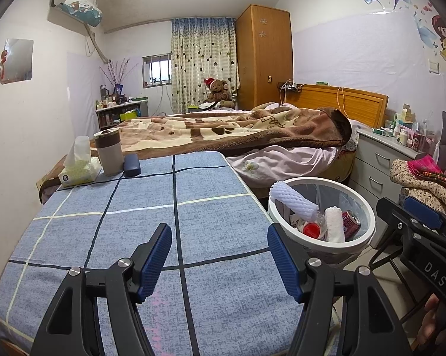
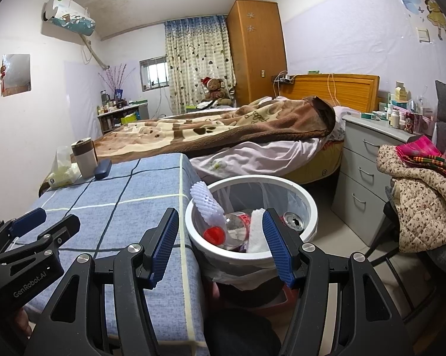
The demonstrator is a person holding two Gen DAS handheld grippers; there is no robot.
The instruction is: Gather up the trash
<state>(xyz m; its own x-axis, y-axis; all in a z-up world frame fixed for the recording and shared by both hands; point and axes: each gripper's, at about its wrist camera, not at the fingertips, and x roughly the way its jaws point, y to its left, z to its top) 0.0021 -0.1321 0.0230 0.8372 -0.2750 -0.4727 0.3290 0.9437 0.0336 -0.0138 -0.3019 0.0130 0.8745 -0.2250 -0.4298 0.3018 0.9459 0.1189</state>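
A white bin [image 2: 312, 222] lined with a clear bag stands on the floor by the table's right edge. In it lie a white foam net sleeve [image 2: 206, 204], a clear bottle with a red cap [image 2: 214, 234], crumpled white paper [image 2: 257, 231] and a drink can [image 2: 294, 222]. My right gripper [image 2: 220, 247] hangs open above the bin's near rim, gripping nothing. My left gripper [image 1: 220, 258] is open and empty over the blue checked tablecloth [image 1: 134, 237]. The bin [image 1: 321, 180] and the right gripper [image 1: 404, 207] also show at the right of the left wrist view.
At the table's far left corner stand a tissue pack [image 1: 77, 169], a lidded cup [image 1: 108, 154] and a dark blue case [image 1: 132, 164]. Behind is a bed with a brown blanket [image 1: 237, 130]. A grey nightstand [image 2: 362, 163] and a chair piled with clothes [image 2: 424, 195] flank the bin.
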